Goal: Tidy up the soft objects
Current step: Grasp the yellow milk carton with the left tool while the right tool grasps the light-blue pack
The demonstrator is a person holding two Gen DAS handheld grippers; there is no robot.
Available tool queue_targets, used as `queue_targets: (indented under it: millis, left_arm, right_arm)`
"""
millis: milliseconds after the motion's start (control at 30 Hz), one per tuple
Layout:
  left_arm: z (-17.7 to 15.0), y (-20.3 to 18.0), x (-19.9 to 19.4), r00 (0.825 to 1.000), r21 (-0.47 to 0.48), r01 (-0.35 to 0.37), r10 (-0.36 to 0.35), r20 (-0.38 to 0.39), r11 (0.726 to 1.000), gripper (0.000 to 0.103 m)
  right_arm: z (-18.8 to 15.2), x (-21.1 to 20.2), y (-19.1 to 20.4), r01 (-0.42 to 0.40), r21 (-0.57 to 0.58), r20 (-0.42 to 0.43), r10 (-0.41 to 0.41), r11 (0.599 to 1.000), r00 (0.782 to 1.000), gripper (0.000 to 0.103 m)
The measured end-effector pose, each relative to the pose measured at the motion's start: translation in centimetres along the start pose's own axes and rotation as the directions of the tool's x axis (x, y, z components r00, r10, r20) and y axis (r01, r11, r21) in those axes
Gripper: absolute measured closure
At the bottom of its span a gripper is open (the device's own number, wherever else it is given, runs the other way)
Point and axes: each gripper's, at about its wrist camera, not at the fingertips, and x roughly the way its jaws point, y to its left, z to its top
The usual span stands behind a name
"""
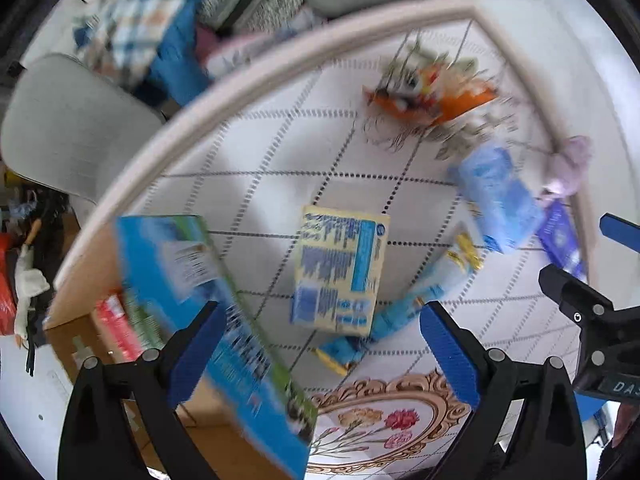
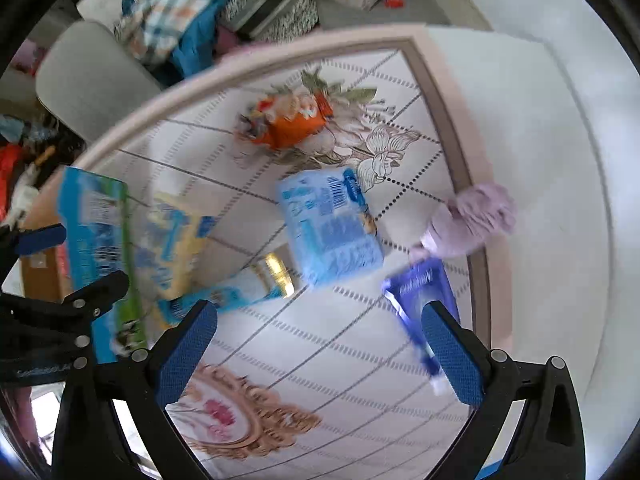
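Note:
Both views are motion-blurred. On the patterned table [image 1: 280,152] lie a yellow pack [image 1: 340,268], a light blue pack [image 1: 496,196], an orange snack bag [image 1: 440,100], a tube-like blue-white pack [image 1: 424,296], a dark blue pouch [image 1: 560,236] and a lilac cloth [image 1: 568,164]. My left gripper [image 1: 320,344] is open; a blue-green box [image 1: 212,320] leans by its left finger, untouched by the right one. My right gripper [image 2: 320,344] is open above the table, the dark blue pouch [image 2: 420,304] by its right finger. The light blue pack [image 2: 332,224] lies ahead.
A grey chair [image 1: 68,128] stands beyond the table's left edge. Folded textiles and patterned boxes [image 1: 192,20] sit behind the table. A cardboard box [image 1: 92,344] with red items is low at the left. A white wall [image 2: 540,140] runs along the right.

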Motion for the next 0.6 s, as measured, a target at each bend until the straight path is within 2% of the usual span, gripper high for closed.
queue_targets:
  millis: [167,433,467,533,567,600]
  left_arm:
    - [2.1,-0.7,4.6,0.995,0.001,-0.01,0.01,-0.099,1.0,0.004]
    - [3.1,-1.5,8.1,0.987,0.018,-0.012,0.015,-0.16,1.0,0.005]
    - [3.1,-1.6,8.3,0.986,0.022,-0.009,0.013,-0.165,1.0,0.007]
    - [3.1,-2.0,8.8,0.984,0.037,-0.005,0.011,-0.175,0.999,0.019]
    - [3.2,-2.2,9.1,0.983,0.041,-0.007,0.014,-0.181,0.999,0.026]
    - [3.1,-2.3,9.1,0.984,0.038,0.001,0.006,-0.178,0.999,0.03]
  right_arm:
    - [2.7,5.2,-0.1,0.022,-0.052,-0.082,-0.026,0.998,0.996,0.0]
    - [5.0,9.5,-0.7,0.019,-0.051,-0.154,-0.026,0.999,0.988,0.0]
    - [5.2,9.8,-0.7,0.022,-0.051,-0.162,-0.03,0.998,0.986,0.0]
    - [5.4,10.4,-0.7,0.027,-0.056,-0.175,-0.036,0.998,0.984,0.001]
    - [5.3,10.7,-0.7,0.029,-0.056,-0.182,-0.039,0.998,0.983,0.005]
    - [5.4,11.0,-0.7,0.029,-0.055,-0.188,-0.039,0.998,0.981,0.007]
